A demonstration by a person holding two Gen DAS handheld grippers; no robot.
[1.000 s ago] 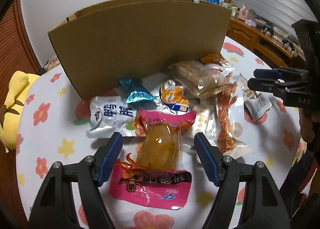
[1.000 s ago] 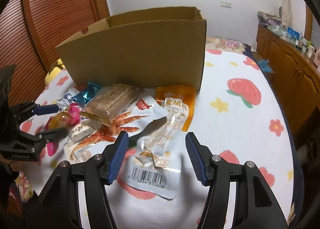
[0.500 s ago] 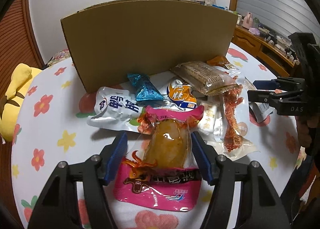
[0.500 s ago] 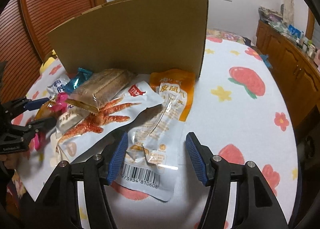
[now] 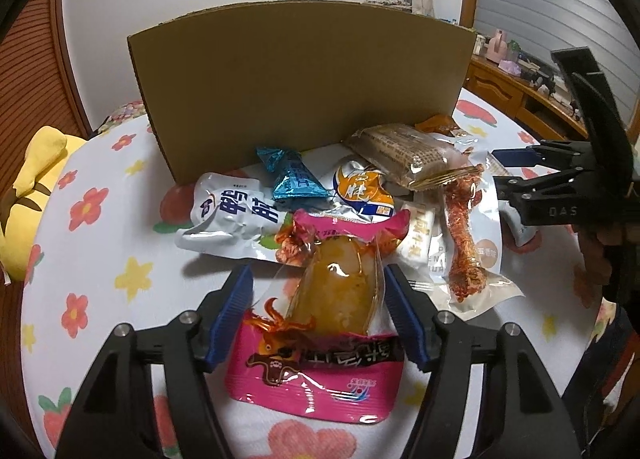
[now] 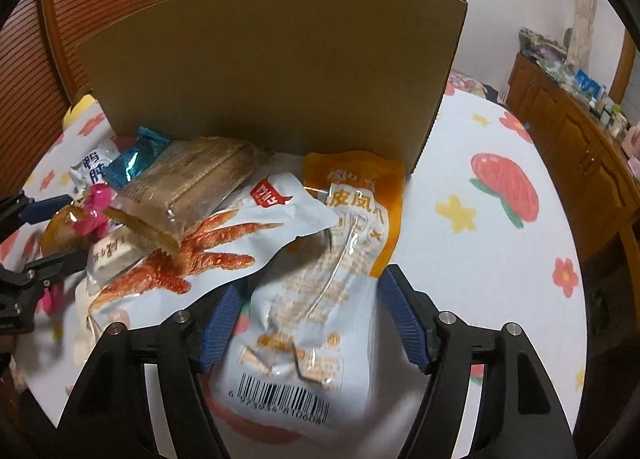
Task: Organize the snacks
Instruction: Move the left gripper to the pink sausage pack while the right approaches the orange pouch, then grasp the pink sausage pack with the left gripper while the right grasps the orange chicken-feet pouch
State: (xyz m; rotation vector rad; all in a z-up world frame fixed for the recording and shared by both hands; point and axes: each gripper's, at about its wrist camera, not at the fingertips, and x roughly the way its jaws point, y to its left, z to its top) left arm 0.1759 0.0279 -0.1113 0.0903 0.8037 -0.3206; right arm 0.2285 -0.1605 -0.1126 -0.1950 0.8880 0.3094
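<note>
We see a round table under a white cloth printed with flowers and strawberries [image 5: 100, 227]. On it stands a tall brown cardboard box [image 5: 304, 87], and a heap of snack packets lies against its near wall. In the heap are a white pouch picturing orange-red chicken feet [image 6: 224, 255], a clear-wrapped brown wafer block [image 6: 192, 191] resting on that pouch, and a small teal foil packet [image 5: 290, 179]. Our left gripper [image 5: 318, 315] straddles a pink-edged clear packet holding a yellowish-brown piece [image 5: 336, 299]; its jaws stand apart, and we cannot tell whether the pads touch the wrapper. Our right gripper [image 6: 310, 323] straddles a pale blue and orange pouch with a barcode [image 6: 316, 323], jaws opening, pads clear of it.
</note>
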